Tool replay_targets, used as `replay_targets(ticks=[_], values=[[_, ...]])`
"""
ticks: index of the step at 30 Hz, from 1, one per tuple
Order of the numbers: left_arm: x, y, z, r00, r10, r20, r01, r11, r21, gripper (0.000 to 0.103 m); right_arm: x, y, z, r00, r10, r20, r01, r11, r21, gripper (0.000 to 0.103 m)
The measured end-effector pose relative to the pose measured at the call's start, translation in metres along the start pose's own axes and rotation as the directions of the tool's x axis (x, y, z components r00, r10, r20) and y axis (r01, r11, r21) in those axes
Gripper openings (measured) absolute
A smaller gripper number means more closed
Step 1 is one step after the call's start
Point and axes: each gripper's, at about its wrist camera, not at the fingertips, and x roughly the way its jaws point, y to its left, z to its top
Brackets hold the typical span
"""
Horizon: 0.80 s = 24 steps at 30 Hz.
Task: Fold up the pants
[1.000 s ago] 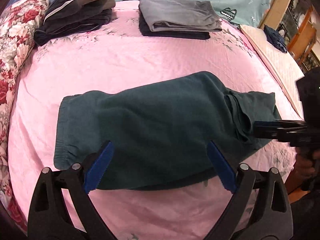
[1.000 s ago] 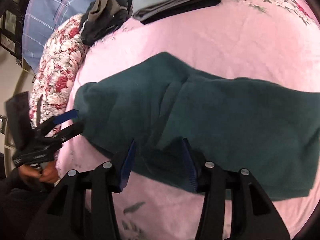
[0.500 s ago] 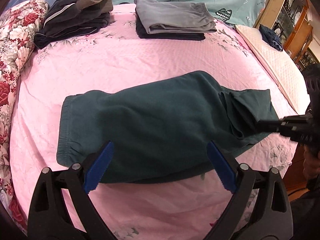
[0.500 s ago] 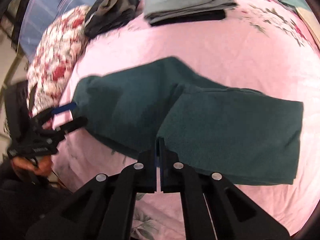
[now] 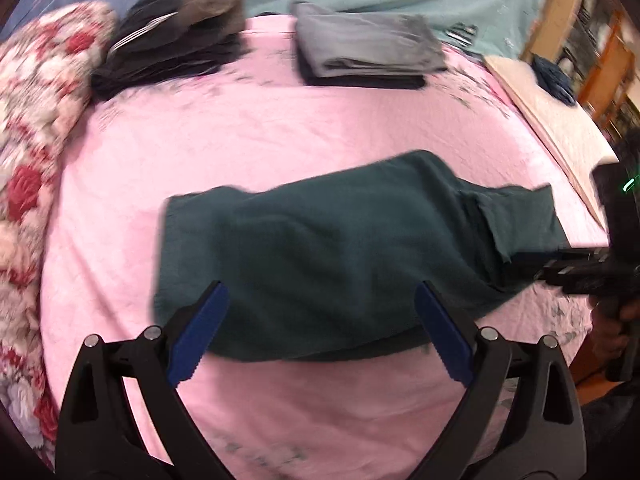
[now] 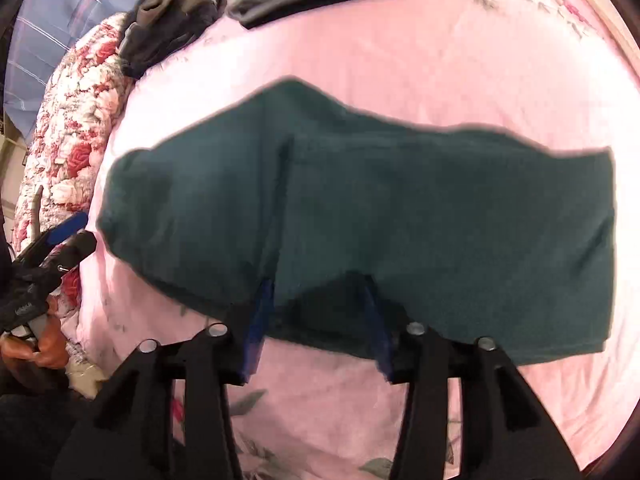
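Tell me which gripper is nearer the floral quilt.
Left. The left gripper sits right beside the floral quilt; the right gripper is at the opposite end of the green pants.

A home bedroom: a bed under a pink sheet (image 5: 280, 140), a floral quilt (image 5: 28, 128) along its left edge, folded clothes (image 5: 368, 52) at its far end.

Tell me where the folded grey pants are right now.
In the left wrist view, the folded grey pants sit atop a dark folded garment at the pink bedsheet's far edge, right of the dark clothes pile.
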Motion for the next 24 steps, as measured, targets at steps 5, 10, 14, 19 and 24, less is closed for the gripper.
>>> replay_targets(ticks=[5, 10, 14, 19, 24], values=[[-0.015, 0.064, -0.003, 0.999, 0.053, 0.010, -0.051, 0.992, -0.117, 0.096, -0.028, 0.084, 0.010, 0.987, 0.088, 0.137, -0.057, 0.974, -0.217, 0.050], [0.008, 0.117, 0.008, 0.996, -0.086, -0.016, 0.081, 0.972, -0.221, 0.091, 0.009, 0.153, 0.003, 0.993, 0.048, 0.106, 0.000, 0.910, -0.414, 0.050], [0.037, 0.123, 0.020, 0.976, -0.207, -0.064, 0.191, 0.962, -0.195, 0.072, 0.043, 0.171, -0.013, 0.995, -0.051, 0.088, 0.088, 0.865, -0.494, 0.050], [0.064, 0.119, 0.025, 0.968, -0.201, -0.153, 0.177, 0.972, -0.153, 0.055, 0.060, 0.169, -0.034, 0.995, -0.095, 0.036, 0.101, 0.878, -0.468, 0.050], [0.064, 0.119, 0.024, 0.961, -0.212, -0.177, 0.194, 0.974, -0.117, 0.020, 0.053, 0.161, -0.036, 0.994, -0.099, 0.048, 0.110, 0.902, -0.418, 0.050]])
